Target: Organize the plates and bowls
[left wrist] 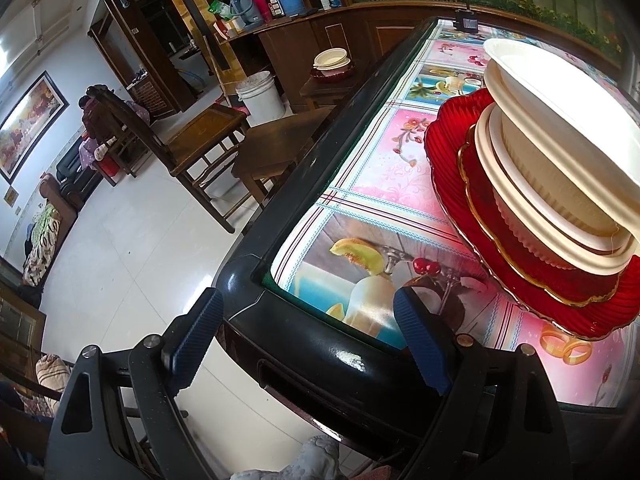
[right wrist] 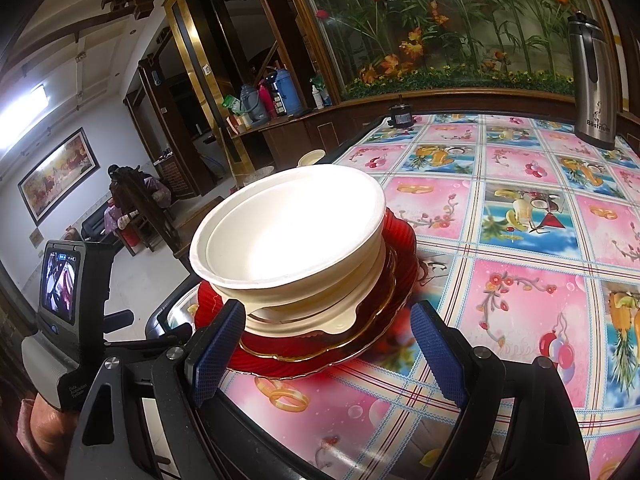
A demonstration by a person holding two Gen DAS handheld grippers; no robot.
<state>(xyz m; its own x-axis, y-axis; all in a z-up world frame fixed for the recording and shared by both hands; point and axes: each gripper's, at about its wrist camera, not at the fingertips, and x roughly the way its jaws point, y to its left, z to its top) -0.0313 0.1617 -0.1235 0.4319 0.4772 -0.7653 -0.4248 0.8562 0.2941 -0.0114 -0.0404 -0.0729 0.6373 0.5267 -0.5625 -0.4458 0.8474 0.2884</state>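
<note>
A stack of dishes stands near the table's corner: two red ribbed plates (left wrist: 460,184) (right wrist: 384,320), the upper one gold-rimmed (left wrist: 516,256), with cream bowls (left wrist: 560,168) (right wrist: 288,236) nested on top. My left gripper (left wrist: 308,340) is open and empty at the table's corner, left of and below the stack. My right gripper (right wrist: 328,348) is open and empty, its blue fingers (right wrist: 220,348) on either side of the stack's near edge, not touching it as far as I can tell.
The table has a floral plastic cover (right wrist: 520,260) and a raised black rim (left wrist: 320,184). A steel thermos (right wrist: 592,84) stands at the far right. Wooden chairs (left wrist: 188,148) and a stool stand left of the table. Another bowl stack (left wrist: 332,62) sits on a side stool.
</note>
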